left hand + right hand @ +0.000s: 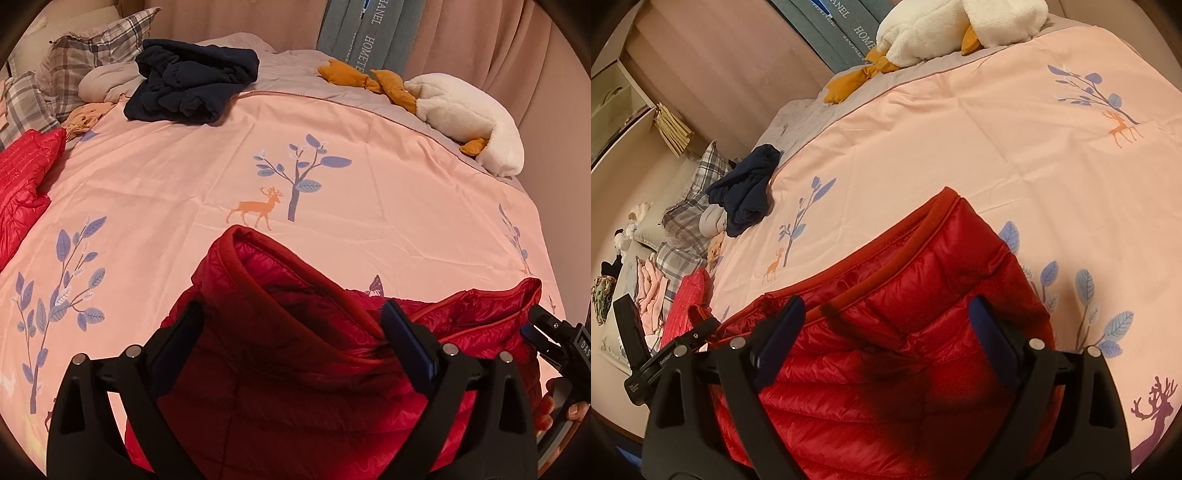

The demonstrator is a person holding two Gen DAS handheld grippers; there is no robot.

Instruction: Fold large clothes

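Note:
A red quilted puffer jacket (295, 332) lies on the pink bedspread (184, 177), its trimmed edge bulging up in a fold. My left gripper (288, 321) is open, its two fingers wide apart on either side of that fold. In the right wrist view the same jacket (923, 295) spreads flat under my right gripper (884, 314), which is also open with its fingers straddling the quilted cloth. The right gripper (535, 328) shows at the jacket's right edge, with a hand (554, 406) below it. The left gripper (698, 332) shows at the jacket's left corner.
A second red jacket (26, 177) lies at the left edge of the bed. A dark navy garment (192, 88) is heaped at the back near plaid pillows (92, 48). A white and orange plush toy (461, 110) rests back right, against a curtain (480, 37).

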